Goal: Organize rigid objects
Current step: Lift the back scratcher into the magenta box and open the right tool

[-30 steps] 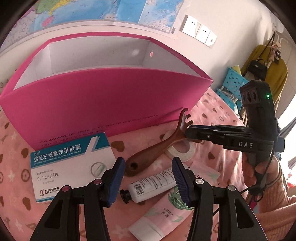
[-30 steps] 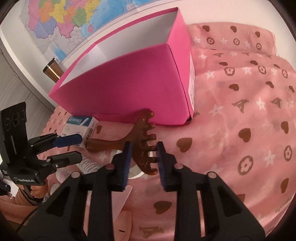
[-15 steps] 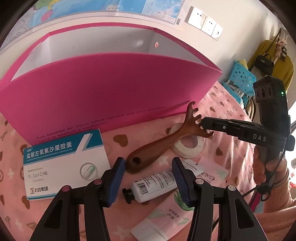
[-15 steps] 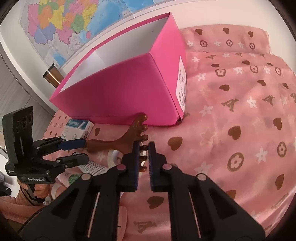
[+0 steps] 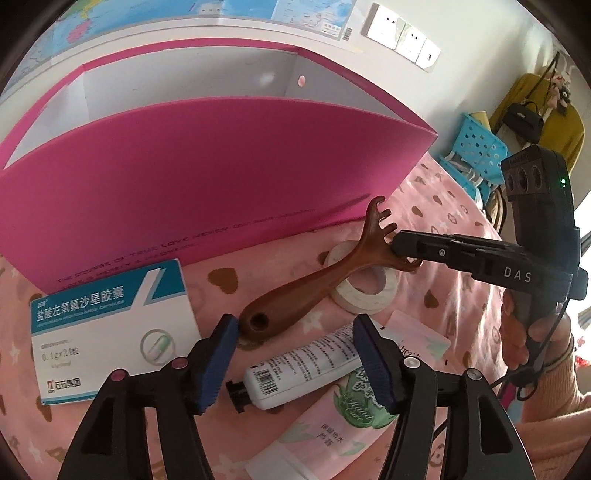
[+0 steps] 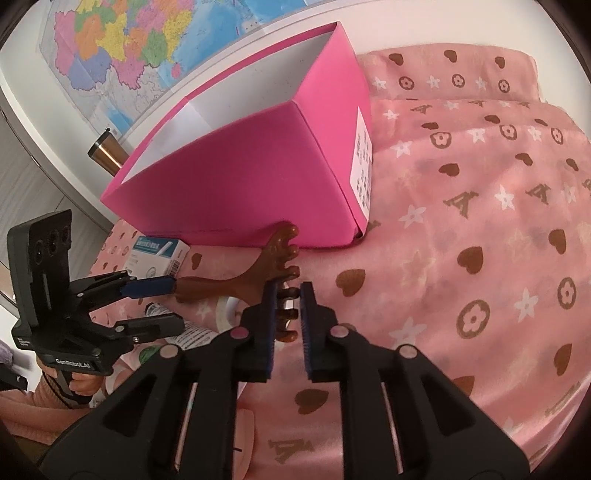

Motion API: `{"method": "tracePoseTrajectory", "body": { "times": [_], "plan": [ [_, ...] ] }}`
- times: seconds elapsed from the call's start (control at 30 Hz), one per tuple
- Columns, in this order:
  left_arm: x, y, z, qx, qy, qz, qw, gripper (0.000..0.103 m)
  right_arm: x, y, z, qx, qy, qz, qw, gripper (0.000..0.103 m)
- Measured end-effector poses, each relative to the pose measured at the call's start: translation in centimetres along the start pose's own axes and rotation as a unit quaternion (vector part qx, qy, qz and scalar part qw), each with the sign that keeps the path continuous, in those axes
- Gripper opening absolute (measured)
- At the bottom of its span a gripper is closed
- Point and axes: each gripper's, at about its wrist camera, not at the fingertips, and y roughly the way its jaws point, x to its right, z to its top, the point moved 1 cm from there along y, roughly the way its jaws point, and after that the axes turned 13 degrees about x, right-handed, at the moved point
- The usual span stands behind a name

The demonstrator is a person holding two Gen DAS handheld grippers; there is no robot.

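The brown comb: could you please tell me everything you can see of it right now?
The brown comb looks like glossy wood: a rounded handle with a hole at its end and a forked head of thick teeth. It lies slanted on the pink cloth, crossing the tape roll, head by the pink box. The right gripper is shut on its teeth; the open left gripper frames its handle end.

A wall map [image 6: 140,48], wall sockets [image 5: 402,33] and a hanging black handbag [image 5: 522,116].
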Motion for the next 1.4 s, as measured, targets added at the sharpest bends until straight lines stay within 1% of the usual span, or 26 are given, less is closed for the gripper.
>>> {"method": "tracePoseTrajectory", "body": {
  "times": [0.13, 0.2, 0.23, 0.27, 0.33, 0.4, 0.43, 0.57, 0.6, 0.8, 0.97, 1.23, 1.4],
  "plan": [
    [0.2, 0.7, 0.0, -0.004, 0.001, 0.0, 1.0, 0.066, -0.1, -0.7, 0.3, 0.013, 0.005, 0.019, 1.0, 0.019],
    [0.1, 1.0, 0.1, -0.003, -0.003, -0.004, 1.0, 0.066, -0.3, -1.2, 0.5, 0.024, 0.01, 0.05, 0.998, 0.019],
    [0.2, 1.1, 0.1, -0.002, 0.0, -0.003, 1.0, 0.064, -0.5, -1.4, 0.6, 0.029, 0.01, 0.067, 0.997, 0.019],
    [0.3, 1.2, 0.2, -0.002, 0.003, 0.002, 1.0, 0.063, -0.8, -1.4, 0.7, 0.031, 0.005, 0.071, 0.997, 0.019],
    [0.5, 1.4, 0.3, 0.002, 0.013, 0.013, 0.9998, 0.059, -1.1, -0.9, 0.8, 0.028, -0.008, 0.054, 0.998, 0.019],
    [0.6, 1.4, 0.2, 0.005, 0.017, 0.017, 0.9997, 0.056, -0.9, -0.3, 0.7, 0.022, 0.002, 0.058, 0.998, 0.02],
    [0.6, 1.4, 0.2, 0.007, 0.019, 0.019, 0.9996, 0.051, -0.8, -0.1, 0.7, 0.021, 0.009, 0.064, 0.998, 0.02],
    [0.6, 1.2, -0.1, 0.02, 0.025, 0.018, 0.9993, 0.05, -0.9, -0.1, 0.7, 0.025, 0.015, 0.063, 0.998, 0.018],
    [0.7, 1.1, -0.2, 0.022, 0.028, 0.019, 0.9992, 0.048, -1.0, -0.3, 0.8, 0.027, 0.015, 0.064, 0.997, 0.017],
    [1.7, 0.4, -0.4, 0.035, 0.034, 0.013, 0.9987, 0.043, -2.5, -2.3, 1.8, 0.053, 0.006, 0.083, 0.995, 0.013],
    [3.2, -0.8, 0.1, 0.06, 0.06, 0.021, 0.9962, 0.039, -3.6, -3.8, 2.5, 0.072, 0.002, 0.095, 0.993, 0.012],
    [4.2, -3.3, 2.9, 0.092, 0.079, 0.021, 0.9924, 0.038, -4.9, -6.1, 4.6, 0.105, -0.003, 0.111, 0.988, 0.013],
    [4.6, -5.2, 5.7, 0.123, 0.107, 0.031, 0.9861, 0.037, -5.6, -7.3, 6.9, 0.135, -0.001, 0.129, 0.982, 0.013]
  ]
}}
